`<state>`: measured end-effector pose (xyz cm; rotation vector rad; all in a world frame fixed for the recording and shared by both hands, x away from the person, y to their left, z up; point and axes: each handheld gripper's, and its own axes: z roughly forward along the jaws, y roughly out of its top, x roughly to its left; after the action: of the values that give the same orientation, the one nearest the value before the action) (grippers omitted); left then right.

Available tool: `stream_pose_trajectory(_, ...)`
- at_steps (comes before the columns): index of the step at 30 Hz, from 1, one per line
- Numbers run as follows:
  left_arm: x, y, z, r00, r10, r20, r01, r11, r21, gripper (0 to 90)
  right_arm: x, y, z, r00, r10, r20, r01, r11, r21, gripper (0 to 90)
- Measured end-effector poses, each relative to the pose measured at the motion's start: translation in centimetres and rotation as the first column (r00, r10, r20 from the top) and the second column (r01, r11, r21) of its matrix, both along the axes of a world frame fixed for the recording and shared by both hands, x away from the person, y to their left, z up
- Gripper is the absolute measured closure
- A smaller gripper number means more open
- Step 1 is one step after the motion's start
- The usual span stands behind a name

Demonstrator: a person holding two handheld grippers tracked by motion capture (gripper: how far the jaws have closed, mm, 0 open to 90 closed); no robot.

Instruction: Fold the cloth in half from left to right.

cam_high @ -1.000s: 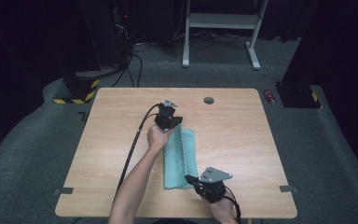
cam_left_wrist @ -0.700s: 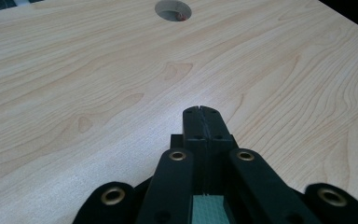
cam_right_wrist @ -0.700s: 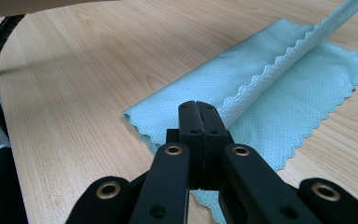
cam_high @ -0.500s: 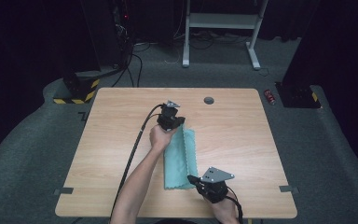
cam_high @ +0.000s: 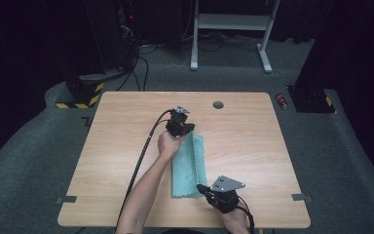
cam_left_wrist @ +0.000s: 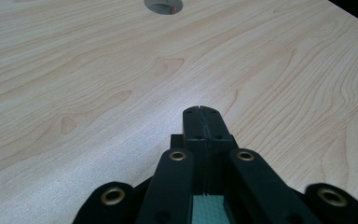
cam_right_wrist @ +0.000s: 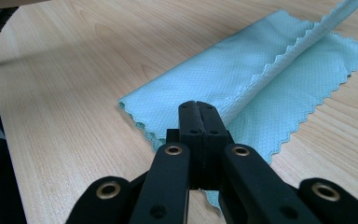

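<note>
Little has changed since the earlier frames: my left tongs (cam_high: 185, 127) sit at much the same spot at the far end of the teal cloth (cam_high: 189, 165), and my right tongs (cam_high: 205, 189) have kept their place at its near end.

That cloth lies on the wooden table (cam_high: 117, 146) folded into a long strip, stretched between the two tools. Its far end is pinched in the left tongs (cam_left_wrist: 201, 114): their jaws are pressed together, and in the left gripper view a bit of teal fabric (cam_left_wrist: 208, 209) shows low between the jaw arms. Its near right corner is pinched in the right tongs (cam_right_wrist: 199, 109), jaws also pressed together, with the upper layer's scalloped edge running away from the tips over the lower layer (cam_right_wrist: 242, 79).

Beyond the left tongs, further along the table, is a round cable hole (cam_high: 218, 104). A black cable (cam_high: 143, 148) trails from the left tongs back beside my left forearm (cam_high: 143, 195). My right hand (cam_high: 233, 222) is at the near table edge, behind the right tongs.
</note>
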<state>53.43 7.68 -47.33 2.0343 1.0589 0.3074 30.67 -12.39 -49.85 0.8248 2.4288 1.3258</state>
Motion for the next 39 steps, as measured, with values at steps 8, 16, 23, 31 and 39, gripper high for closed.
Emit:
stream_pose_trajectory(8, 0.1, -0.6, -0.2, 1.0, -0.004, -0.005, 0.004, 0.9999, 0.013, 90.0, 0.1, -0.5, -0.2, 0.9999, -0.011, -0.007, 0.011, 1.0, -0.009, 90.0)
stream_pose_trajectory(16, 0.1, -1.1, -0.5, 0.9999, -0.011, -0.005, 0.011, 0.9995, 0.028, 90.0, 0.0, -0.7, -0.6, 0.9998, -0.014, -0.016, 0.014, 1.0, -0.014, 90.0)
stream_pose_trajectory(23, 0.1, -1.4, -0.7, 0.9999, -0.009, -0.012, 0.009, 0.9995, 0.03, 90.0, 0.3, -0.7, -0.8, 0.9993, -0.012, -0.036, 0.011, 1.0, -0.026, 90.0)
stream_pose_trajectory(31, 0.2, -2.0, -1.2, 0.9998, -0.014, -0.015, 0.015, 0.9989, 0.045, 90.0, 0.3, -0.9, -1.0, 0.9988, -0.015, -0.047, 0.013, 0.999, -0.039, 90.0)
stream_pose_trajectory(39, 0.3, -2.5, -1.6, 0.9996, -0.023, -0.019, 0.024, 0.9971, 0.072, 90.0, 0.4, -1.0, -1.4, 0.9976, -0.022, -0.065, 0.018, 0.998, -0.055, 90.0)
